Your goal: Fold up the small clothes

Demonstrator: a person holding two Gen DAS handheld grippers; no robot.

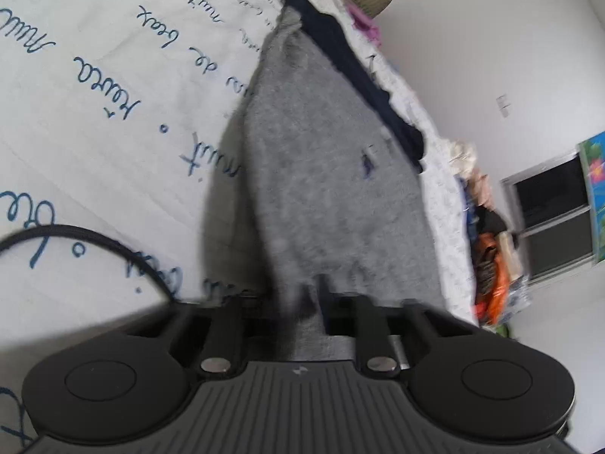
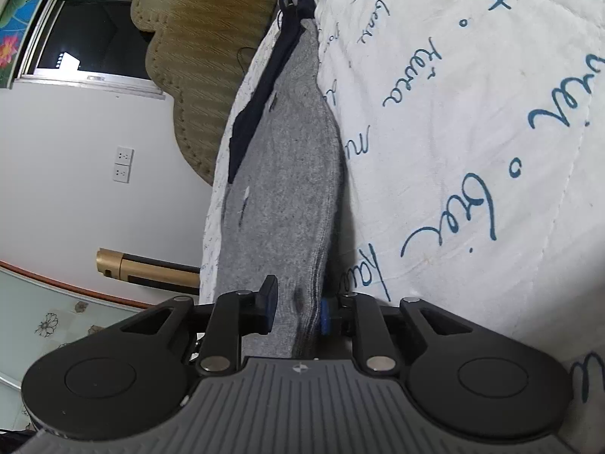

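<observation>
A small grey knit garment (image 1: 321, 174) with a dark navy band (image 1: 359, 72) along one edge stretches over a white quilt (image 1: 113, 113) printed with blue script. My left gripper (image 1: 315, 299) is shut on the near end of it, and the cloth bunches over the fingertips and hides them. In the right wrist view the same grey garment (image 2: 287, 174) runs away from me, its navy band (image 2: 261, 87) on the left side. My right gripper (image 2: 297, 308) is shut on a thick fold of its near end, with the blue pads pressing on the cloth from both sides.
A black cable (image 1: 94, 238) loops over the quilt at the left. A pile of mixed clothes (image 1: 487, 257) sits at the bed's edge by a window (image 1: 548, 219). A tan padded headboard (image 2: 196, 56), wall sockets (image 2: 123, 164) and a brass tube (image 2: 147, 265) lie beyond the bed's left edge.
</observation>
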